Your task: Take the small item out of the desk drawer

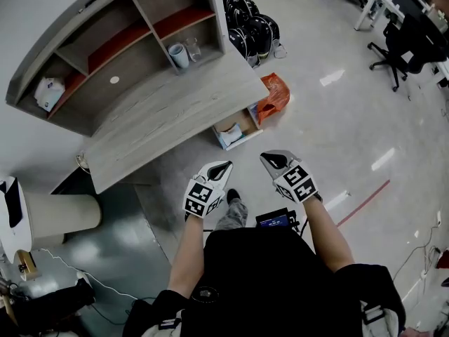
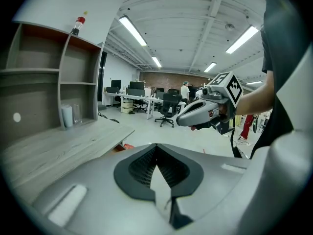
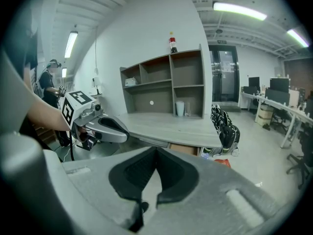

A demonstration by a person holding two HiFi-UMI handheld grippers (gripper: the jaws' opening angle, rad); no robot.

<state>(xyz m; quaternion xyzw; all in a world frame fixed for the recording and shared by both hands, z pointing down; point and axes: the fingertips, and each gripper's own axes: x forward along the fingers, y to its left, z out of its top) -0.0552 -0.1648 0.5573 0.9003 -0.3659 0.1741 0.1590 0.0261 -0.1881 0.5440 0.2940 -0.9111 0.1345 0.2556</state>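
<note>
Head view, looking down past the person's dark top: the grey wooden desk (image 1: 175,111) and its shelf unit (image 1: 98,48) fill the upper left, standing against the white wall. Both bare forearms reach forward from the body, side by side and nearly parallel. The hands sit low in front of the waist, over the pale floor (image 1: 337,132) and well short of the desk's edge.

The left gripper (image 1: 225,166) and the right gripper (image 1: 266,159) point toward the desk's near corner and tip downward. Their marker cubes face up and their noses lean a little toward each other. Each gripper's own view shows its dark pads brought together with nothing between them, so both are closed and empty.

Under the desk's corner the drawer (image 1: 245,118) stands pulled out, beside an orange bag (image 1: 273,97) on the floor. The small item (image 1: 230,137) lies in the drawer, pale with a touch of blue, too small to tell more. Neither gripper touches it.
</note>
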